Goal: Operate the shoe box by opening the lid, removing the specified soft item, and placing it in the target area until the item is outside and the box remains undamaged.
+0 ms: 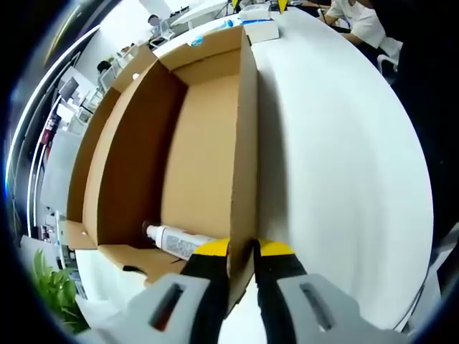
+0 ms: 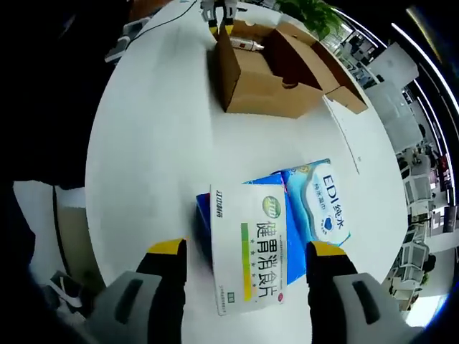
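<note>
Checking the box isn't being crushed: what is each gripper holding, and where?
Left gripper is shut on the shoe box side wall's top edge. Right gripper is open, holding nothing.

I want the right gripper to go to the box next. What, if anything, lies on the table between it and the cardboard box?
The white medicine carton lies between the right gripper's open jaws, on the blue tissue pack. Beyond them, bare table reaches the cardboard box.
</note>
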A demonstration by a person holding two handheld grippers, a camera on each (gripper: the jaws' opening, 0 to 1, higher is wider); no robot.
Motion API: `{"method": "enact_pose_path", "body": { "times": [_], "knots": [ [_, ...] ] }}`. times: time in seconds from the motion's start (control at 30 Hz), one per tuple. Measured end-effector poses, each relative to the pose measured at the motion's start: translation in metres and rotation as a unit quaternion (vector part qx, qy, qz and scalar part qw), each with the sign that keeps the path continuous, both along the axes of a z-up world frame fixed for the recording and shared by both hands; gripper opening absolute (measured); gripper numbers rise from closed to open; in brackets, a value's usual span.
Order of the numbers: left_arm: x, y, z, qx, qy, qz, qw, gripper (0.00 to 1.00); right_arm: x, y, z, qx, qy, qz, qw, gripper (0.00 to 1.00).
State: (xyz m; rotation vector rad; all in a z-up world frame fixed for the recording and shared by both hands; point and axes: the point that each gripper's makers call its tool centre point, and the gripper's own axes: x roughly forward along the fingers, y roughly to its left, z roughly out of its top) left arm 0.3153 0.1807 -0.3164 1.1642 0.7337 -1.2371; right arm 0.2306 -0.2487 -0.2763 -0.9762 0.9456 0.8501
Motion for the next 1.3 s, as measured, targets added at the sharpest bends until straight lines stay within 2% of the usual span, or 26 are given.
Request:
{"method": "enact_pose_path", "body": {
  "times": [0.13, 0.3, 0.53, 0.63, 0.83, 0.9, 1.17, 1.3],
  "knots": [
    [0.0, 0.0, 0.0, 0.0, -0.001, -0.001, 1.0, 0.12, 0.002, -0.002, -0.002, -0.004, 0.015, -0.004, 0.9999, 0.67],
    [0.0, 0.0, 0.0, 0.0, 0.002, 0.001, 1.0, 0.12, 0.003, -0.004, 0.001, -0.003, 0.02, -0.007, 0.9998, 0.57],
    [0.001, 0.0, 0.0, -0.001, 0.001, 0.001, 1.0, 0.12, 0.001, -0.006, -0.004, -0.007, 0.032, -0.004, 0.9994, 0.55],
    [0.001, 0.0, 0.0, 0.0, 0.0, 0.001, 1.0, 0.12, -0.001, -0.005, -0.006, -0.003, 0.042, -0.004, 0.9991, 0.46],
    [0.002, 0.0, 0.0, -0.001, 0.001, 0.001, 1.0, 0.12, -0.001, -0.004, -0.007, -0.003, 0.048, 0.007, 0.9988, 0.46],
    [0.001, 0.0, 0.0, 0.0, 0.002, 0.001, 1.0, 0.12, -0.001, -0.003, -0.007, -0.01, 0.045, 0.034, 0.9984, 0.46],
    [0.002, 0.0, 0.0, 0.0, 0.003, -0.001, 1.0, 0.12, 0.006, -0.003, -0.007, -0.029, 0.059, 0.086, 0.9941, 0.46],
    [0.002, 0.0, 0.0, -0.001, 0.003, 0.0, 1.0, 0.12, 0.015, -0.001, -0.007, -0.023, 0.062, 0.086, 0.994, 0.46]
  ]
}}
